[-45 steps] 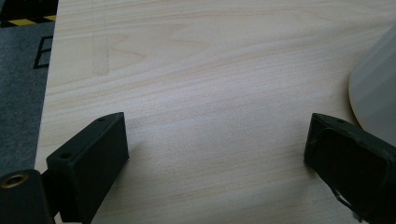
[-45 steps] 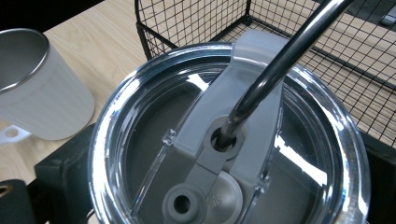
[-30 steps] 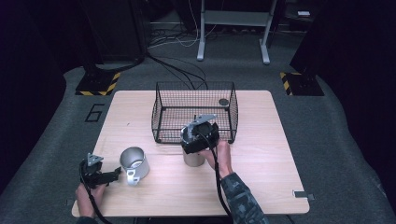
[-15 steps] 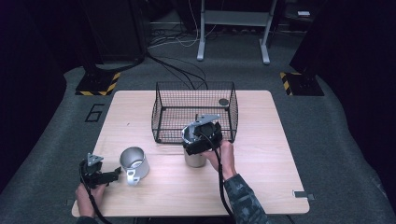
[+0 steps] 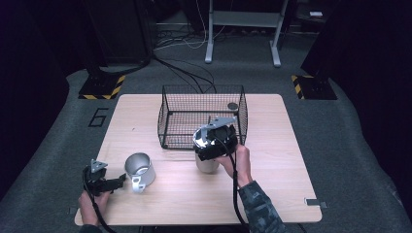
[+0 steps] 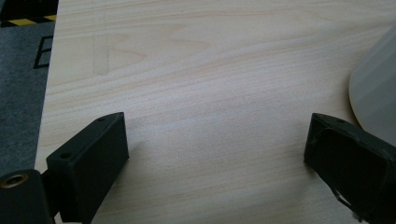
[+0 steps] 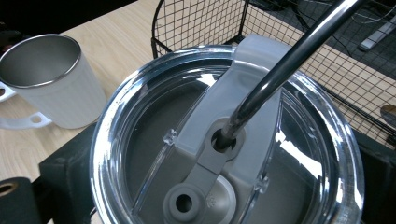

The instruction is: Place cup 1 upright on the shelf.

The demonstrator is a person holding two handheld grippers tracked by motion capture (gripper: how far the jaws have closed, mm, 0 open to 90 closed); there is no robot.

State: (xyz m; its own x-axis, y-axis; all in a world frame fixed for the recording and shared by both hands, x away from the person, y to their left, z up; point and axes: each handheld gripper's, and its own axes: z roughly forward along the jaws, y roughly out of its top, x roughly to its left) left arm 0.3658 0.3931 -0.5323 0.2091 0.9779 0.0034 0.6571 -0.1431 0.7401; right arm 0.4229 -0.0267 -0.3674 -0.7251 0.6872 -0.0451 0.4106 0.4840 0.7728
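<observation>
Tongs on a lidded cup beside a wire basket

Right tongs (image 5: 210,154) sit low around a steel tumbler (image 5: 208,164), one jaw on each side of it, but I cannot tell if they squeeze it. Its clear lid (image 7: 229,140) has a metal straw (image 7: 280,65) poking through. Left tongs (image 6: 219,154) are spread wide over the bare worktop (image 6: 210,70), just beside a white mug (image 5: 140,170). Behind the right tongs stands the black wire basket (image 5: 201,116).
</observation>
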